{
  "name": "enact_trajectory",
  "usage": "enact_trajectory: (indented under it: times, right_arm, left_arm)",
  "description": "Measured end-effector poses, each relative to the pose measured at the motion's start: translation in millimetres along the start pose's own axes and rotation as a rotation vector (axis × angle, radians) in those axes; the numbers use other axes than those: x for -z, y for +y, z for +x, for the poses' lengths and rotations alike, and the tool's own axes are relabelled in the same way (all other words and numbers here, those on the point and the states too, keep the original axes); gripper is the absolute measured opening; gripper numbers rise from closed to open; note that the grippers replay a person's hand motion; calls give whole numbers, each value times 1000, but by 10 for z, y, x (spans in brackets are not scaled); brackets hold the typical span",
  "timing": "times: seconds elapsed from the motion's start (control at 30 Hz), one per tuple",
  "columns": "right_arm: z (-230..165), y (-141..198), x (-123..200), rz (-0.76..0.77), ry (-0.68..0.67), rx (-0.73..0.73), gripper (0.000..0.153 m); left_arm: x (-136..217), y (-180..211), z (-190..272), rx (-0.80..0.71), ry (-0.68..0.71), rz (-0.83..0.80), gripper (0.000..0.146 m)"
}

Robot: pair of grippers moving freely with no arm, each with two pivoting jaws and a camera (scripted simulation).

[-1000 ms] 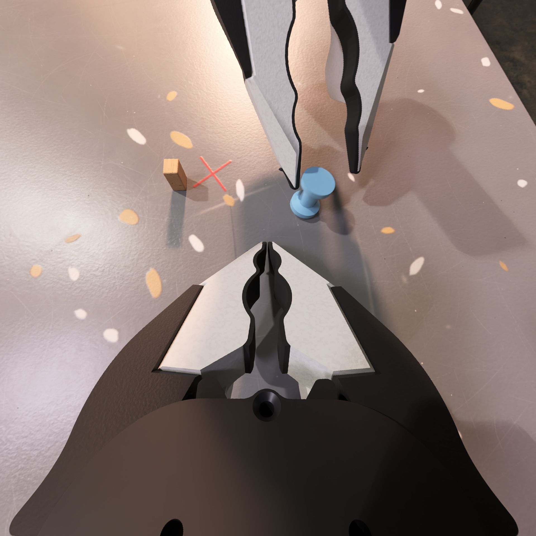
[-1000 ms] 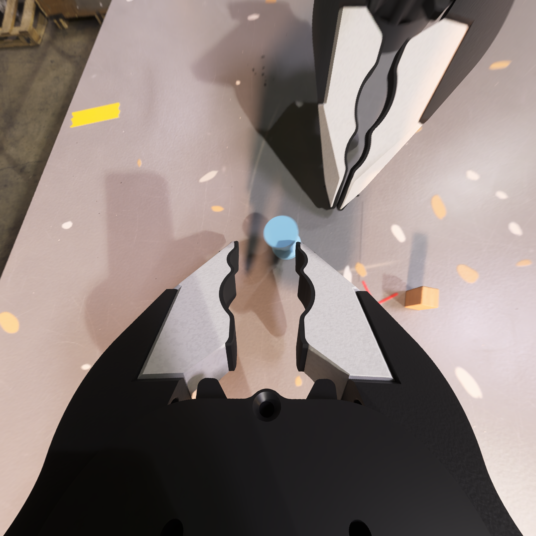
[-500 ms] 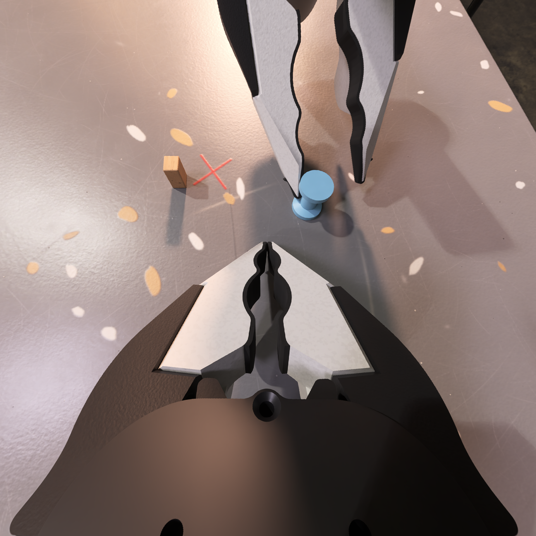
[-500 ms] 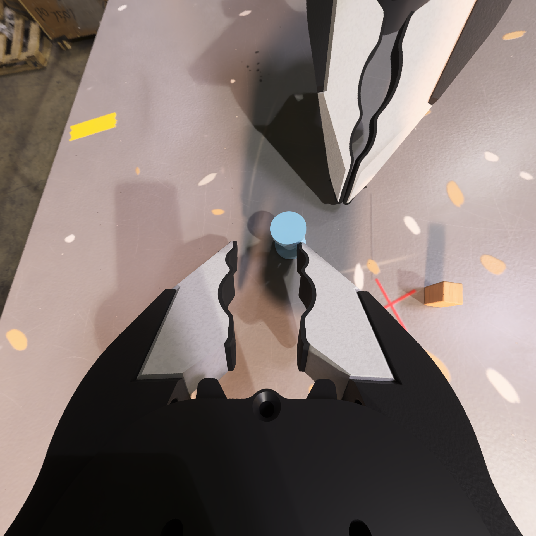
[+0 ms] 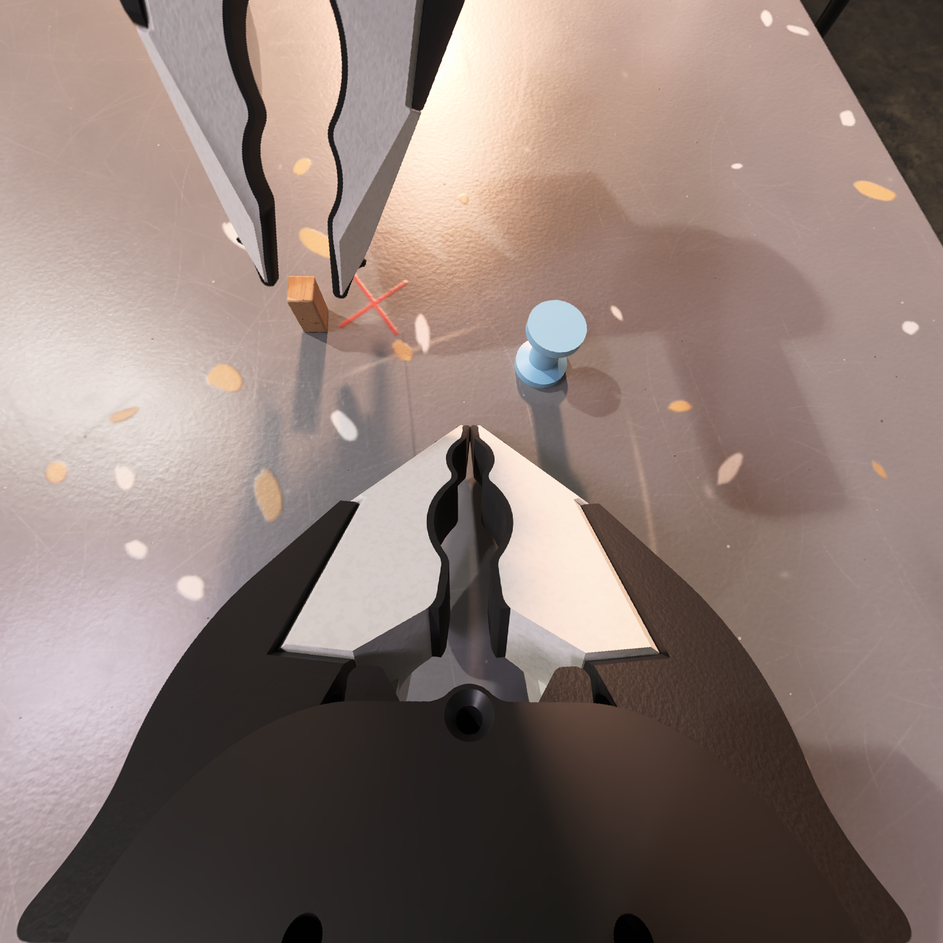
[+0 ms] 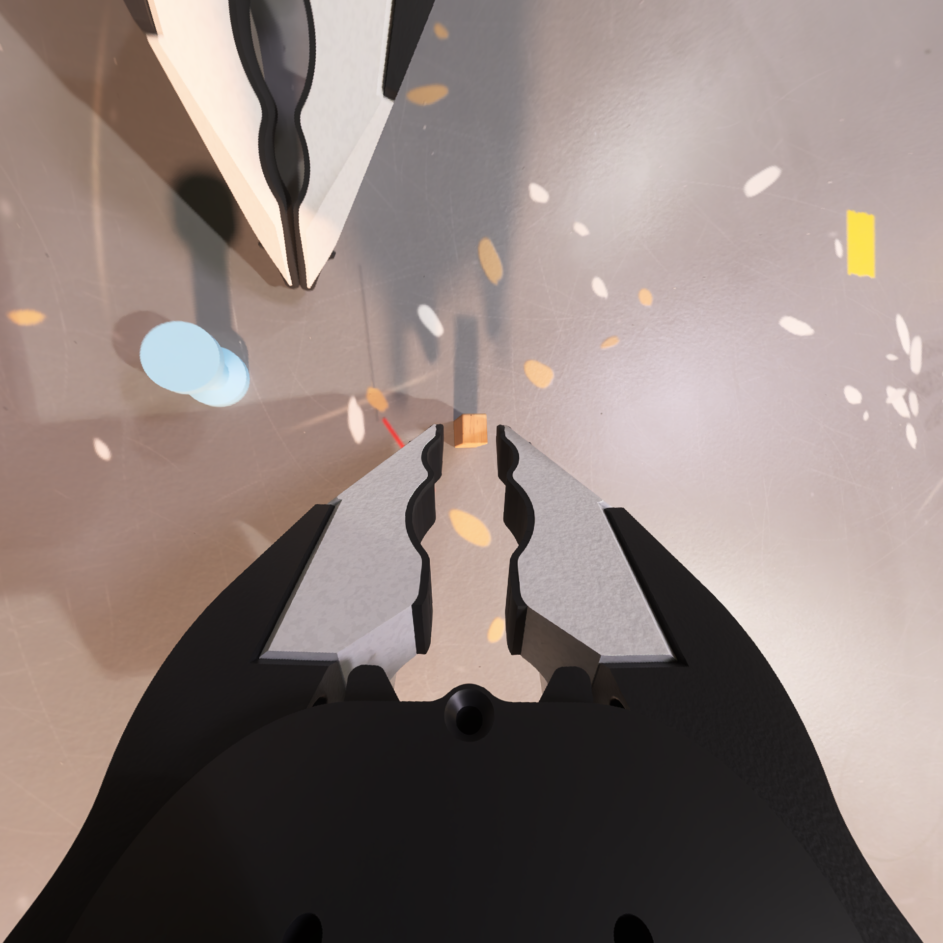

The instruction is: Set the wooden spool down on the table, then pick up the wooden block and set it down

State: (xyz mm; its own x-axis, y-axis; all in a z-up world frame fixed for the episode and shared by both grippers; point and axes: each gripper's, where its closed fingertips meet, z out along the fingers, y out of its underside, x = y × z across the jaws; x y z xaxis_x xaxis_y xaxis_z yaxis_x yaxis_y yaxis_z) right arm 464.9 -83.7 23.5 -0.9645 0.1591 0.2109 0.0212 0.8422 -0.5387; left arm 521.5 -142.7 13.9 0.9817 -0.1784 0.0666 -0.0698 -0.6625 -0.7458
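Note:
A light blue spool (image 5: 548, 344) stands upright on the table, free of both grippers; it also shows at the left of the right wrist view (image 6: 191, 363). A small wooden block (image 5: 307, 310) stands beside a red cross mark (image 5: 375, 305). My right gripper (image 6: 467, 432) is open, its tips just short of the block (image 6: 470, 431), one on each side. In the left wrist view the right gripper (image 5: 305, 288) hangs over the block. My left gripper (image 5: 468, 428) is shut and empty, short of the spool. It also shows in the right wrist view (image 6: 297, 283).
The grey table (image 5: 714, 561) is speckled with white and orange flecks. A strip of yellow tape (image 6: 860, 251) lies at the right in the right wrist view. The table's edge (image 5: 877, 127) runs along the upper right of the left wrist view, with dark floor beyond.
My right gripper has left the spool, swung round and moved over to the wooden block, staying open. The spool stands alone. My left gripper has not moved.

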Motion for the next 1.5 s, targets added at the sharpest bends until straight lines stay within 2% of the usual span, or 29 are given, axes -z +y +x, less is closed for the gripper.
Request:
enact_trajectory:
  times: [0.23,0.37,0.47,0.6,0.77,0.87,1.03,1.13,1.3,1.5]
  right_arm:
    - [0,26,-91,-43,-64,24,21]
    - [15,45,-99,-39,-71,13,10]
    - [-15,44,-73,-5,-75,14,10]
    - [-26,48,67,53,-55,-24,10]
    - [-71,162,426,102,-5,-124,10]
    - [-106,438,793,82,68,-208,10]
    - [-214,1325,1672,-18,328,-463,10]
    - [-374,1785,2031,-67,439,-591,10]
    - [-499,2076,2146,-67,492,-659,10]
    - [-326,2314,2199,-169,581,-633,10]
  left_arm:
    - [2,0,0,0,0,0,0]
    - [2,0,0,0,1,1,0]
    - [2,0,-1,2,1,1,0]
    - [2,-1,-1,1,0,1,0]
    - [2,-1,-1,1,0,0,0]
    - [2,-1,-1,1,-1,0,0]
    - [3,-3,0,5,3,1,0]
    - [5,-5,4,13,15,3,0]
    - [5,-10,5,24,26,2,1]
    - [9,-14,8,22,16,-14,1]
